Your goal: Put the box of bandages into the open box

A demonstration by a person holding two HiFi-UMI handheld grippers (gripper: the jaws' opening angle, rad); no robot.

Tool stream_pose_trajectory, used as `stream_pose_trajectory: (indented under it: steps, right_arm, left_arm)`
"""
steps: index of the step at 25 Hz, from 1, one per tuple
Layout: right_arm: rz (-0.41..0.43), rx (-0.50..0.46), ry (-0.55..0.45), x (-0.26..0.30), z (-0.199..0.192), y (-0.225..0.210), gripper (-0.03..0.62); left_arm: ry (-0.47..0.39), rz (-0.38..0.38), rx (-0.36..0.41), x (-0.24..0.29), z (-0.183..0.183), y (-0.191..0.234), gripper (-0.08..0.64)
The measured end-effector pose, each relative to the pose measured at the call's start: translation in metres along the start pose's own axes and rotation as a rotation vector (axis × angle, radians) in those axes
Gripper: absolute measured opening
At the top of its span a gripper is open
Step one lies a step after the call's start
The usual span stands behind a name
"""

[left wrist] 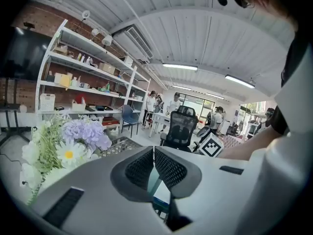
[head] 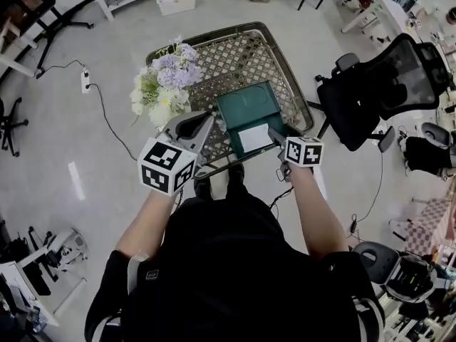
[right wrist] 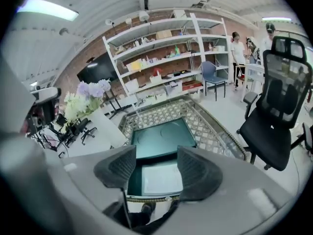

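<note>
**Status: bandage box inside open box; both grippers empty**

The white box of bandages (head: 254, 137) lies flat in the base half of the green open box (head: 246, 105). The green lid is folded back behind the base. The open box sits on the lattice-topped desk (head: 235, 55), beside a bunch of flowers (head: 164, 84). Any print on the bandage box is too small to read.

Left gripper (left wrist: 153, 155): jaws closed, pads meeting at the tips, nothing held.

Right gripper (right wrist: 156, 163): jaws wide apart with nothing between them, positioned over the near edge of the open box.
</note>
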State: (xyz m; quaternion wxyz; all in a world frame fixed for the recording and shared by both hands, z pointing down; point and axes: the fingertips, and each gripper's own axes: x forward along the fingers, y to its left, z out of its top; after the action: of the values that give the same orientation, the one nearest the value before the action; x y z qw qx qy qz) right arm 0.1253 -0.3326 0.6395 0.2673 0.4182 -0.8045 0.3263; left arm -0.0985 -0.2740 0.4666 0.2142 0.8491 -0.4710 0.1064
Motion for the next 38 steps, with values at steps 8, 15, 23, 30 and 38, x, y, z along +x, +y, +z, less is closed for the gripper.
stream_pose_trajectory:
  steps: [8,15,23,30,38]
  right_arm:
    - [0.0,0.021,-0.252,-0.067,0.056,0.034,0.27]
    - [0.041,-0.032,-0.39,-0.125,0.083,0.058,0.245]
    - [0.066,-0.137,-0.588,-0.205,0.113,0.065,0.239]
    - [0.129,-0.194,-0.72,-0.255,0.128,0.076,0.178]
    - [0.141,-0.244,-0.83,-0.303,0.136,0.079,0.047]
  left_arm:
    - [-0.024,-0.074,0.065,-0.009,0.021,0.001,0.017]
    - [-0.041,-0.08,0.1,-0.015,0.036,-0.007,0.017]
    - [-0.055,-0.015,0.158,-0.016,0.052,-0.025,0.017]
    - [-0.104,0.021,0.18,-0.027,0.069,-0.047,0.017]
    - [-0.159,0.045,0.194,-0.039,0.087,-0.069,0.017]
